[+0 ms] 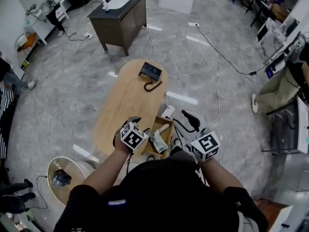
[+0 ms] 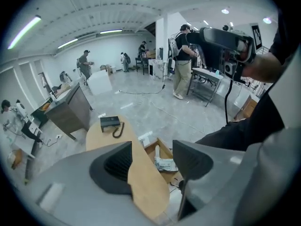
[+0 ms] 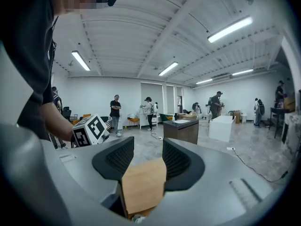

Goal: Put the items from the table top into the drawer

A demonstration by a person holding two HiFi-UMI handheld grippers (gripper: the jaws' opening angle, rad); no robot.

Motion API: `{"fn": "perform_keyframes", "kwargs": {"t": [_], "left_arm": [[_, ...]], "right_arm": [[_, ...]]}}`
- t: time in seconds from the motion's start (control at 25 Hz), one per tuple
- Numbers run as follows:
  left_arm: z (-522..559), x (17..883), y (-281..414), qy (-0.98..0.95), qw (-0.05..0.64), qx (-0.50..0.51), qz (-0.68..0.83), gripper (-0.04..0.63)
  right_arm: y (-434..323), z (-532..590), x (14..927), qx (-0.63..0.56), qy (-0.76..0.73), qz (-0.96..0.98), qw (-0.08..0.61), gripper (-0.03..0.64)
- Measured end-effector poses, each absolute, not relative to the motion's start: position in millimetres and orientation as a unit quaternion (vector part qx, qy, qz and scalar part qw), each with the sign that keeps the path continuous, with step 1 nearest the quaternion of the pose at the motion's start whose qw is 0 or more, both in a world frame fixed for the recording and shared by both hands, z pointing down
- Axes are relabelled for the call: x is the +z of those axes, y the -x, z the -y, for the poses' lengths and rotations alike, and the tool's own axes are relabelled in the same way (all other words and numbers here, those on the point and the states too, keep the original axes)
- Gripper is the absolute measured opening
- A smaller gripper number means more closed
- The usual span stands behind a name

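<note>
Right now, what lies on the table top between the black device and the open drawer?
In the head view: the coiled cord of the black device, then bare table top up to the drawer.

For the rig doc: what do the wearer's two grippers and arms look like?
The left gripper and right gripper have pale grey shells and black ribbed pads, each carrying a white cube with black square markers. The person wears a black short-sleeved top; forearms bare.
</note>
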State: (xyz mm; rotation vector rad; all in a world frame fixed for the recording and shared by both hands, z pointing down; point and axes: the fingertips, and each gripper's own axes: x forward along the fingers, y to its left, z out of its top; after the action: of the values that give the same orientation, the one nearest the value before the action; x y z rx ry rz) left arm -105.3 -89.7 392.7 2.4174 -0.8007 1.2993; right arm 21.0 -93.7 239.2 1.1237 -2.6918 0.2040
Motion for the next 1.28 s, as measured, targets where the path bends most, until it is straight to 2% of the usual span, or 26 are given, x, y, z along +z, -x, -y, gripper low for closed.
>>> {"fn": "perform_keyframes", "kwargs": {"t": [0.32,0.64,0.88,1.12,1.28], "left_arm": [[76.6,332.6,117.0,-0.841,0.124,0.422,0.315,0.281],[73.7,273.5,78.9,-0.835,0.123,0.388,0.369,0.276],[57.5,227.4,59.0,-0.832,0.135,0.326,0.428,0.267],[33.9,197.9,73.7,-0.818,0.148,0.278,0.482,0.262],[15.1,173.7,91.8,-0.816,0.128,0.241,0.509,0.245]], "right_arm": [[-8.4,75.1,201.0,0.048,-0.355,0.93,0.083,0.218],[-37.8,65.9,184.3,0.052,-0.287,0.954,0.068,0.219],[-53.4,65.7,164.8,0.045,-0.235,0.97,0.047,0.219],[-30.0,67.2,153.9,0.047,-0.179,0.982,0.036,0.218],[-3.2,53.6,142.0,0.037,-0.136,0.989,0.037,0.218]]}}
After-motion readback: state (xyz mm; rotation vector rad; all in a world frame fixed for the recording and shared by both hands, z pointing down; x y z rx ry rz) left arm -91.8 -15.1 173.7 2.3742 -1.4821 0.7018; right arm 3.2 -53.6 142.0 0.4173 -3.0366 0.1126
